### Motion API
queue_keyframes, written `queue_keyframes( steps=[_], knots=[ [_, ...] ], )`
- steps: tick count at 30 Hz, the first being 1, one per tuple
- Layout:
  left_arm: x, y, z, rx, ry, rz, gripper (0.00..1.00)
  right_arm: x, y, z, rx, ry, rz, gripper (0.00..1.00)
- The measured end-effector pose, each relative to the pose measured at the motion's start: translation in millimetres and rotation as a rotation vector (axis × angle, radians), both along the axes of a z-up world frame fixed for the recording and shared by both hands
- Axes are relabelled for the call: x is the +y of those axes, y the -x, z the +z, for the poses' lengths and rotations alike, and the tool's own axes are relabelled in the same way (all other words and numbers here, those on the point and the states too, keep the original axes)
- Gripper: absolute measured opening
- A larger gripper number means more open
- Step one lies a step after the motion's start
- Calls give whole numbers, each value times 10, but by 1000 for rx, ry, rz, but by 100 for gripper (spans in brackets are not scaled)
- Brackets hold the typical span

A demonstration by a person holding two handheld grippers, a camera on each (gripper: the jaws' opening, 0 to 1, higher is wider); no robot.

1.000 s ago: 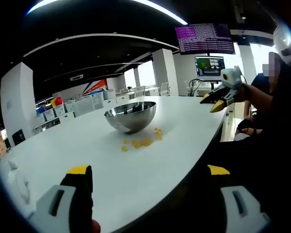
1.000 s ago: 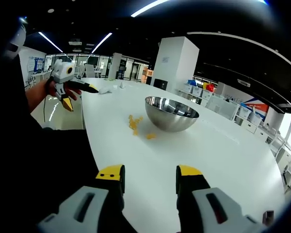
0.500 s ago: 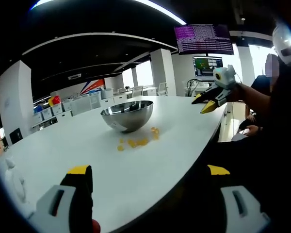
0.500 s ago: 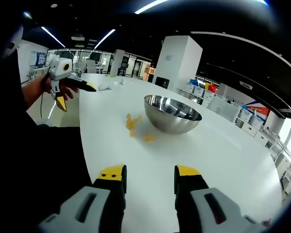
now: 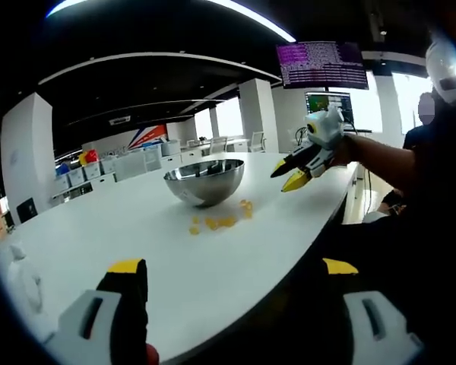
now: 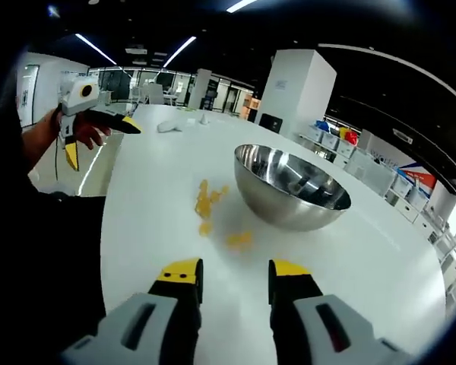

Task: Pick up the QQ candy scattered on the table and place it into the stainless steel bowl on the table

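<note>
A stainless steel bowl (image 5: 204, 181) (image 6: 292, 186) stands upright on the white table (image 5: 175, 258) (image 6: 159, 175). Several yellow QQ candies (image 5: 220, 221) (image 6: 207, 204) lie scattered on the table just in front of the bowl. My left gripper (image 5: 234, 268) is wide open and empty, near the table's edge. It also appears in the right gripper view, left gripper (image 6: 100, 143) held in a hand beyond the table's rim. My right gripper (image 6: 234, 270) is open and empty, hovering short of the candies. From the left gripper view, the right gripper (image 5: 289, 173) hangs over the table right of the bowl.
A small white object (image 6: 171, 125) lies at the table's far end, and another white object (image 5: 23, 283) sits near my left gripper. Screens (image 5: 323, 65) hang beyond the table. The table edge (image 5: 311, 236) curves close to the person's dark sleeve (image 5: 395, 163).
My right gripper has moved in over the table toward the bowl and candies, which now look larger in its view. The left gripper has barely shifted.
</note>
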State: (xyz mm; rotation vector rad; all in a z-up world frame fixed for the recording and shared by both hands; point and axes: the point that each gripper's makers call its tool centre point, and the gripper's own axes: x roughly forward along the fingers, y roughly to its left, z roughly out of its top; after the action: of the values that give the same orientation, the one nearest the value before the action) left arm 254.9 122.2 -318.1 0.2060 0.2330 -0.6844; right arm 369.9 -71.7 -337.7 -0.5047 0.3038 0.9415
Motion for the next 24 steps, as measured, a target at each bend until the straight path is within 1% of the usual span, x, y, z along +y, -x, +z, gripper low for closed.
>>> queue_keyframes(
  steps=[5,8,10,14,17,24],
  knots=[
    [43,9,24,-7,10,4,94,227,-155,-136,29,10,13,32],
    [59,18,11,-5,9,5,94,284,-227,-246,55,19,6,29],
    [70,31,7,-5,11,4,94,297,-270,-296,64,19,-6,26],
    [131,28,-2,-4,14,13,94,317,-290,-316,67,14,-13,19],
    [172,20,1,-5,17,22,94,345,-309,-319,67,12,-13,18],
    [189,35,9,-7,19,29,94,375,-328,-384,74,35,-11,14]
  ],
)
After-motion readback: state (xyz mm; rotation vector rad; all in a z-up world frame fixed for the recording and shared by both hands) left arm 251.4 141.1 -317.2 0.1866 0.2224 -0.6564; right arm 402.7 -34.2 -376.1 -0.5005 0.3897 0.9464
